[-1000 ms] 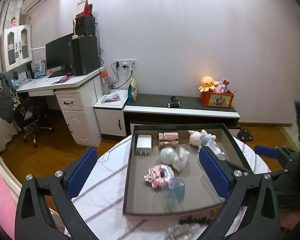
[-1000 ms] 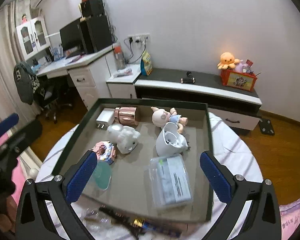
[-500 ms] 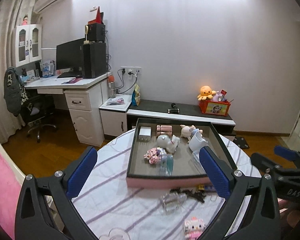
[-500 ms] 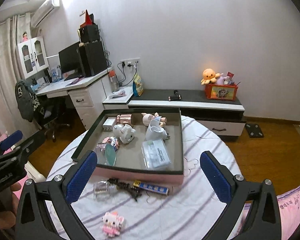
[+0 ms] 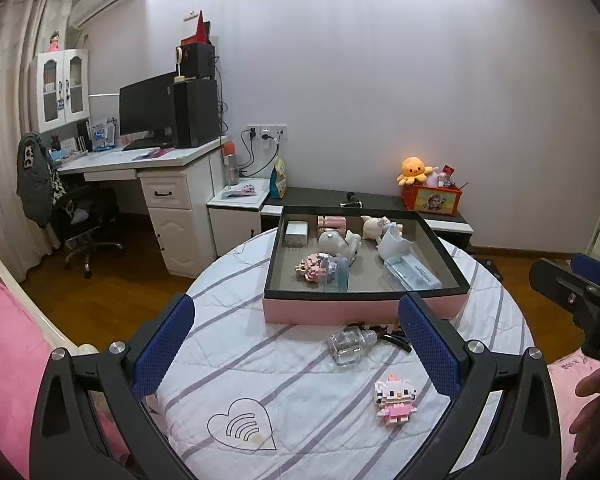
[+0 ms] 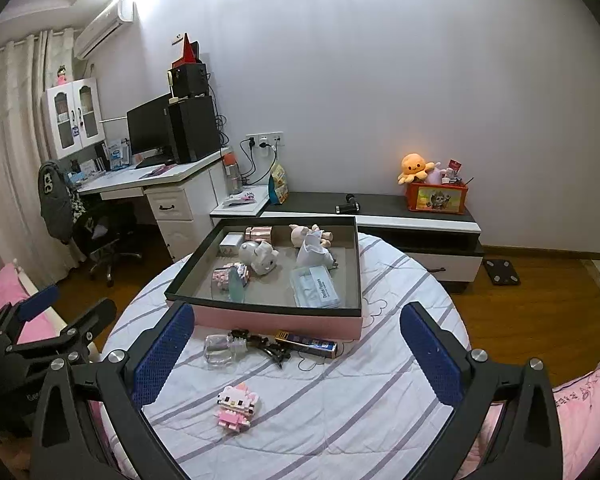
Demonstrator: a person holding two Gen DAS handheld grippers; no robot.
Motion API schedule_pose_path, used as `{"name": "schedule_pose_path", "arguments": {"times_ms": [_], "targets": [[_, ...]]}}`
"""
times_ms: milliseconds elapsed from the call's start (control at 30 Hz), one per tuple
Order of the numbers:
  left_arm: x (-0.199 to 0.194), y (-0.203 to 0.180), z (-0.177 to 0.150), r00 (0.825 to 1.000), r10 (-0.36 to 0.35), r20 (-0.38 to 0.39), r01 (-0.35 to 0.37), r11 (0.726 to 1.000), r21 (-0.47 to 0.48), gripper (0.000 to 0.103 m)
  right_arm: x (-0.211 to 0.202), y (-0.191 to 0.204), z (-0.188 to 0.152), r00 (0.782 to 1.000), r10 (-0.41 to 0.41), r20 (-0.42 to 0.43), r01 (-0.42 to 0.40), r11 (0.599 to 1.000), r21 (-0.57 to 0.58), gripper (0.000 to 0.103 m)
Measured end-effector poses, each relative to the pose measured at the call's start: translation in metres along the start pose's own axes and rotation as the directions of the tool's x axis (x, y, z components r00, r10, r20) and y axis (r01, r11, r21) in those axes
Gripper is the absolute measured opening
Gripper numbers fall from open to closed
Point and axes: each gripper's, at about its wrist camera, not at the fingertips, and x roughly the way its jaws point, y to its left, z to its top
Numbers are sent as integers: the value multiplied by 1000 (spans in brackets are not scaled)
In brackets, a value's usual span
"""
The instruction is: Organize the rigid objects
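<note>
Both claws wide, nothing in them. Left gripper (image 5: 296, 344) hangs over the near half of the round table (image 5: 260, 360), pads spread well past any loose item; right gripper (image 6: 296, 354) same, a bit further right. Both held level-ish, looking down and fwd at the tabletop, well above it, not reaching for anything yet.

Loose stuff sits on the striped cloth btw the claws and the tray: pink block figure (image 6: 236, 406) nearest, glass bottle (image 6: 220, 350) just in front of the tray wall, black clip (image 6: 270, 348) touching or nearly touching it, dark stick-shaped box (image 6: 306, 344) beside that. Tray (image 5: 364, 310) already holds several toys, a cup, a flat packet.

Risks, as I judge them:
- Bottle is clear and smooth, lying on its side; likely rolls or squirts out if pinched off-centre.
- Clip and bottle are crowded, so one pad may drag the wrong one.
- Block figure prob. brittle; a hard squeeze could pop pieces off.
- Tray wall is high, so a low carry clips the rim.
- Cloth may bunch under a scraping pad.
</note>
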Motion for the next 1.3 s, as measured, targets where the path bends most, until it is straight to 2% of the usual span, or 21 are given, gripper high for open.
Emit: {"name": "schedule_pose_path", "arguments": {"times_ms": [333, 600, 800, 1033, 1200, 1300], "targets": [[-4, 2, -2, 1000, 2, 1, -2, 1000, -1, 103, -4, -10, -3, 1000, -21, 1, 21, 1000, 18, 103], [19, -18, -32, 993, -49, -105, 53, 998, 31, 103, 28, -40, -21, 993, -63, -104, 68, 996, 48, 103], [44, -40, -61, 977, -92, -194, 103, 994, 43, 103, 59, -46, -40, 980, -50, -192, 60, 997, 47, 103], [82, -57, -89, 948, -110, -298, 131, 990, 52, 103, 76, -49, -50, 971, -42, -237, 55, 997, 49, 103], [104, -64, -100, 934, -106, -342, 132, 990, 52, 103, 94, -53, -52, 963, -38, -266, 54, 997, 53, 103], [112, -70, -103, 926, -129, -354, 154, 987, 45, 102, 112, -51, -54, 955, -22, -296, 41, 998, 57, 103]]}}
